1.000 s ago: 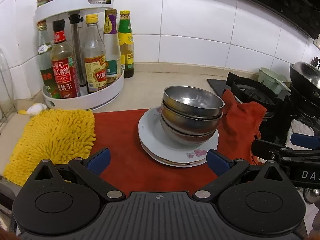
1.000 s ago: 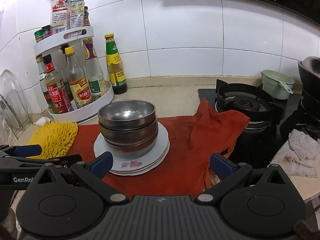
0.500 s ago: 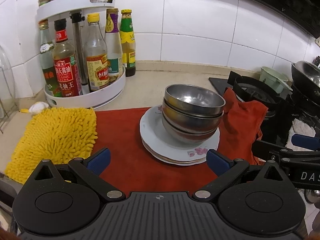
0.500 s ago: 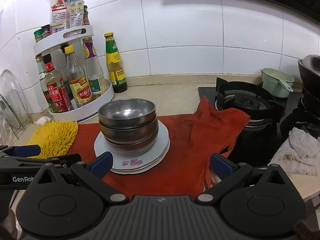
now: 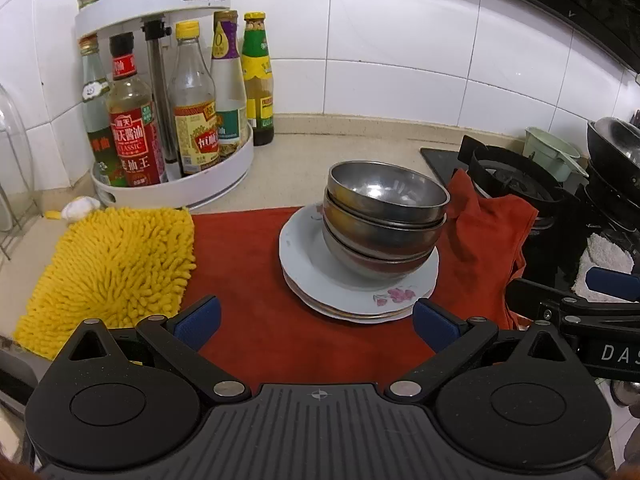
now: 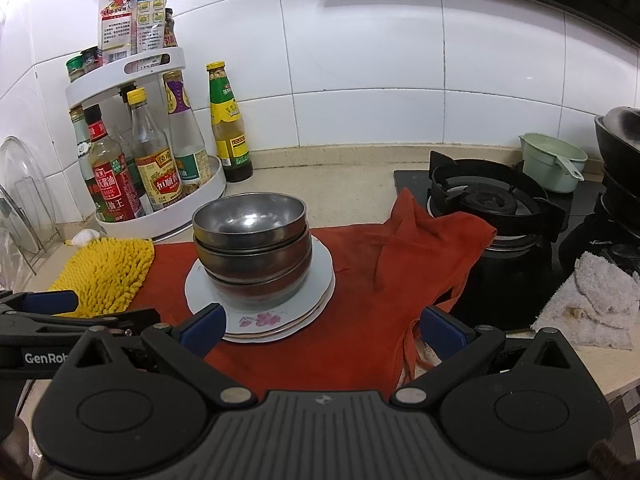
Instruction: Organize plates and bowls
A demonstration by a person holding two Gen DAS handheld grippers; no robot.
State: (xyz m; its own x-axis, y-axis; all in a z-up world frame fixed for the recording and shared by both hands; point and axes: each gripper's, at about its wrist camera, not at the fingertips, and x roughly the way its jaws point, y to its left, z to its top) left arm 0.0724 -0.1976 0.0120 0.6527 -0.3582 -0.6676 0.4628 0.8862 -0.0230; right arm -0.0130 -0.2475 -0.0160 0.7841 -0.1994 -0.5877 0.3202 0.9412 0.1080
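1. Plates [image 5: 316,276], under the stacked steel bowls [image 5: 384,216]: only rims show; the count cannot be told.
2. Lower bowls: interiors covered by the top bowl.
3. Red cloth [image 6: 360,344], beneath the plates: near edge hidden behind the gripper body.
4. Black pan [image 6: 618,128], far right of the bowls: cut by the frame edge.
5. Glass lid [image 6: 20,192], far left of the bowls: partly cut off.
6. Bottles on the white rack [image 5: 176,192], left of the bowls: small label print unreadable.

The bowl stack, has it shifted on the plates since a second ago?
No. The bowl stack sits at the same spot on the plates, the pink flower equally exposed.
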